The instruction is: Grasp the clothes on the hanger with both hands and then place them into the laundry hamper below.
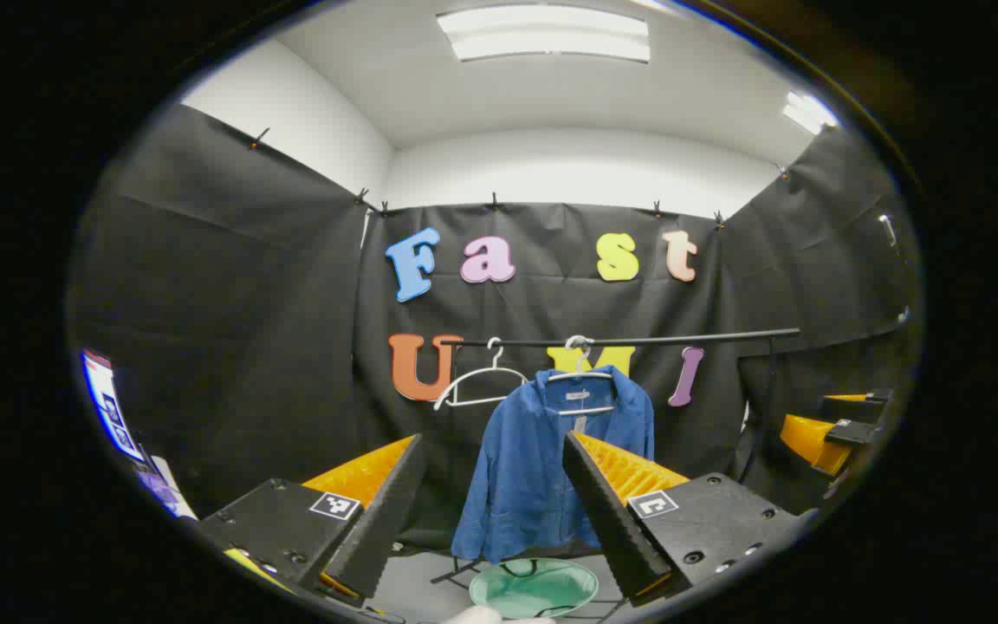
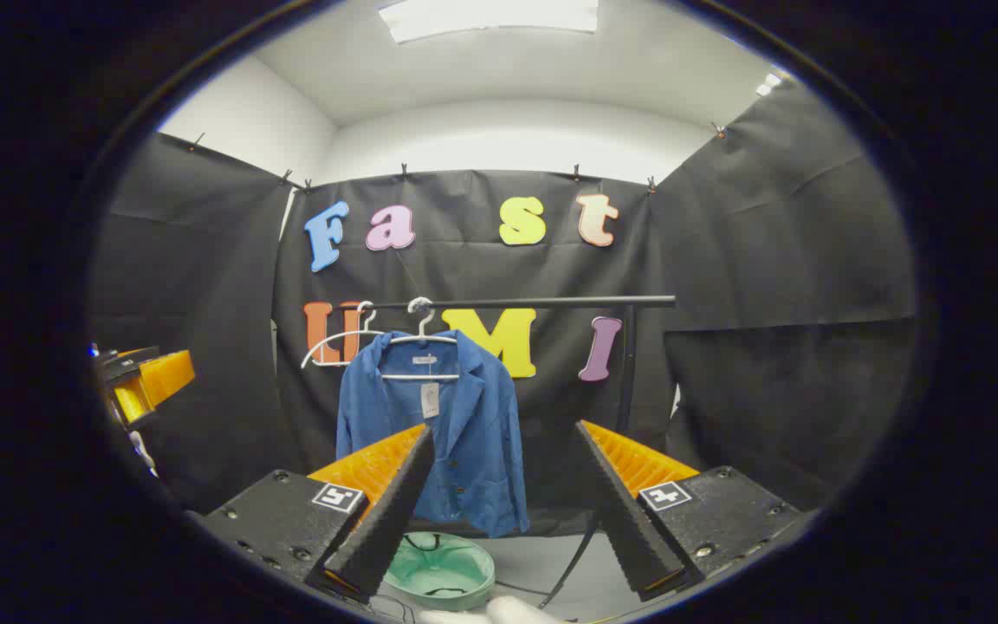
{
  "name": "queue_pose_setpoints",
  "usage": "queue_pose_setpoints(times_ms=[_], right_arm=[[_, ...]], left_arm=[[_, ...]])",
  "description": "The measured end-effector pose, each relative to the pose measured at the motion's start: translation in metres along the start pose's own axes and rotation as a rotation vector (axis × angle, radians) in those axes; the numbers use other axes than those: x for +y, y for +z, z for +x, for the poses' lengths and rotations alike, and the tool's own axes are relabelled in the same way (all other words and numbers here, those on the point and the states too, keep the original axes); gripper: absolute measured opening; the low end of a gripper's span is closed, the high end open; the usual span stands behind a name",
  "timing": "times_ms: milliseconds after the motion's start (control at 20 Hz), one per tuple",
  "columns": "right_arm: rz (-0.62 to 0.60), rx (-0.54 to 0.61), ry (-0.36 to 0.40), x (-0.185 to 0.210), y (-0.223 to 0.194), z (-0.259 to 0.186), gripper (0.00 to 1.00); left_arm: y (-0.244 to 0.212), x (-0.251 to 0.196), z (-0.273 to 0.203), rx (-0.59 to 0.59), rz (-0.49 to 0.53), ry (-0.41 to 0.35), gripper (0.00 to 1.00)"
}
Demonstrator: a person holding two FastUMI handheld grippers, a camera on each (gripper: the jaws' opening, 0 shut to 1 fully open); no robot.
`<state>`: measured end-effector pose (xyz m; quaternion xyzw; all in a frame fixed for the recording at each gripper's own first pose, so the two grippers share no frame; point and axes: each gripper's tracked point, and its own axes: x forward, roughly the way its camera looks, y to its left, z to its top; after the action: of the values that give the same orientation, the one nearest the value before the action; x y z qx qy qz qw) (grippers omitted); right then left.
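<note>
Left gripper [image 1: 492, 451]: jaws wide, holding nothing; square coded markers on both finger bases, no legible writing. Between and beyond its fingers, well apart: blue jacket [image 1: 542, 468] on a white hanger [image 1: 581, 374], on a black rail [image 1: 638, 339]. A bare white hanger [image 1: 482, 386] hangs just left of it. Green hamper [image 1: 534, 587] stands below the jacket.

Right gripper [image 2: 506, 451]: jaws wide, empty. Jacket beyond its left finger, a paper tag [image 2: 430, 399] at the collar, unreadable. Open floor [image 2: 551, 563] right of the hamper.
</note>
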<state>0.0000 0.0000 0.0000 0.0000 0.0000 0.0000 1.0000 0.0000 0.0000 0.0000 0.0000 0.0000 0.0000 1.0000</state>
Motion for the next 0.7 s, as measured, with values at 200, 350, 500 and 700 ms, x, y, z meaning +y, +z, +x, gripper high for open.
queue_pose_setpoints(times_ms=[200, 350, 500, 700], right_arm=[[0.005, 0.003, -0.003, -0.002, -0.002, 0.008, 1.0], [0.009, 0.024, 0.01, -0.002, -0.012, 0.021, 0.99], [0.022, 0.023, 0.027, -0.001, -0.019, 0.034, 1.0], [0.038, 0.033, 0.024, -0.009, -0.032, 0.051, 1.0]], left_arm=[[-0.007, 0.002, 0.008, 0.021, 0.005, 0.015, 1.0], [-0.012, -0.004, 0.016, 0.028, 0.0, 0.01, 1.0], [-0.021, -0.013, 0.024, 0.038, 0.006, 0.009, 1.0], [-0.037, -0.028, 0.04, 0.095, 0.022, -0.011, 1.0]])
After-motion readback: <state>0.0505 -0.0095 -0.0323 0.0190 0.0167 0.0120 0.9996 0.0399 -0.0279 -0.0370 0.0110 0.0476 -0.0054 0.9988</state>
